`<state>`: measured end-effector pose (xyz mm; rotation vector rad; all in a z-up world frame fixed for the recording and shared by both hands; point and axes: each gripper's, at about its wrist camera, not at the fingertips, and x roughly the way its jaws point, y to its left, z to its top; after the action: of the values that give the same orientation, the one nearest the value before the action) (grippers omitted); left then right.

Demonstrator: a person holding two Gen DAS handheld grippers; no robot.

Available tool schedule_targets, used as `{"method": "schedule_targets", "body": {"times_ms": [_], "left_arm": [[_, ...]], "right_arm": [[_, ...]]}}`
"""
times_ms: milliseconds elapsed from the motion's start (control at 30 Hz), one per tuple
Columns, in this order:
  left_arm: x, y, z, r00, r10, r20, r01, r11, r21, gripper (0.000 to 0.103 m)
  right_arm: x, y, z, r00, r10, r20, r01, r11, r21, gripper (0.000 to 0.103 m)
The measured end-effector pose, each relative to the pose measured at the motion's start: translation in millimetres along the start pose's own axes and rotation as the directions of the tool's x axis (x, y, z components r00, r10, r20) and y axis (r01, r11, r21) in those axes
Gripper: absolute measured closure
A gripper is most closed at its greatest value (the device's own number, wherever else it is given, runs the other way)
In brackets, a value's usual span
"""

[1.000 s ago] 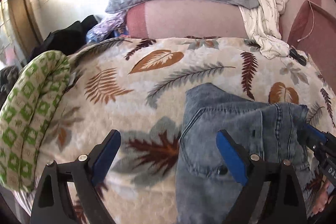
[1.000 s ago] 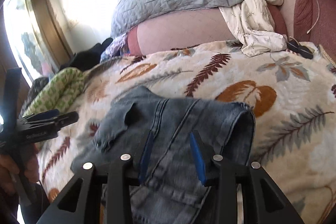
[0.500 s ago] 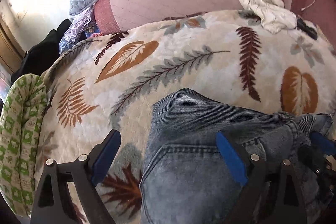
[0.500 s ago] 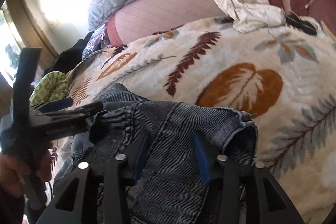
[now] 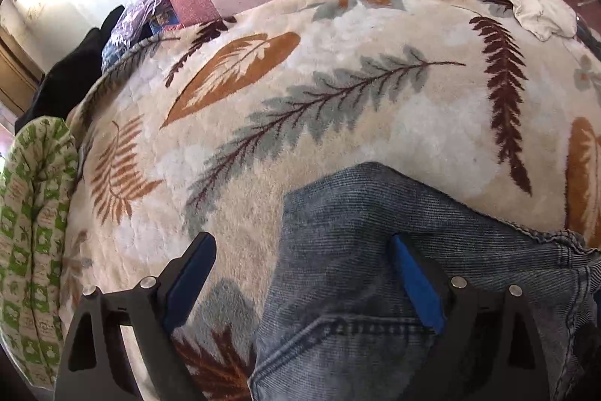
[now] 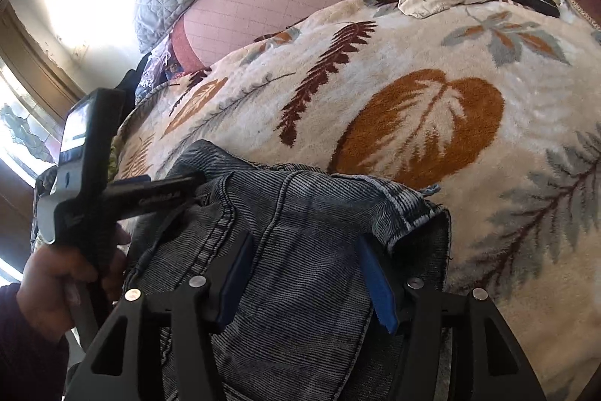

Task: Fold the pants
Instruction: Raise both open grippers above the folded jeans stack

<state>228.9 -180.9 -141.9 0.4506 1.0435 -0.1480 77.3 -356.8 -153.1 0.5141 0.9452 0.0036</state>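
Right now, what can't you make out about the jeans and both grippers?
- Jeans: legs and waistband cut off by the bottom edge in both views; fold state unclear.
- Left gripper: right wrist view shows only its side; fingertips hidden in denim folds.
- Right gripper: whether its pads touch the fabric is hidden by bunched denim.
- Blanket: the part beneath the jeans is covered.

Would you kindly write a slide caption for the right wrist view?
Right gripper open astride folded blue jeans on a leaf-print blanket, left gripper alongside.
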Motion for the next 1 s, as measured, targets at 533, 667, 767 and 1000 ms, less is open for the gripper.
{"method": "schedule_targets", "body": {"times_ms": [533,667,767,1000], "left_arm": [[-80,84,-89,0.976,-0.17,0.137,0.193,0.965,-0.178,0.009],[-95,86,-118,0.976,-0.144,0.163,0.172,0.97,-0.174,0.009],[-109,84,-132,0.973,-0.125,0.192,0.157,0.975,-0.158,0.009],[-145,71,-147,0.954,-0.109,0.278,0.146,0.983,-0.114,0.009]], "right_arm": [[-36,1,3,1.0,0.001,0.018,-0.001,1.0,0.026,0.036],[-47,7,0,0.999,-0.024,0.044,0.024,1.0,-0.006,0.032],[-55,11,-6,0.998,-0.021,0.054,0.022,1.0,-0.019,0.032],[-82,16,-18,0.993,-0.018,0.117,0.025,0.998,-0.056,0.031]]}}
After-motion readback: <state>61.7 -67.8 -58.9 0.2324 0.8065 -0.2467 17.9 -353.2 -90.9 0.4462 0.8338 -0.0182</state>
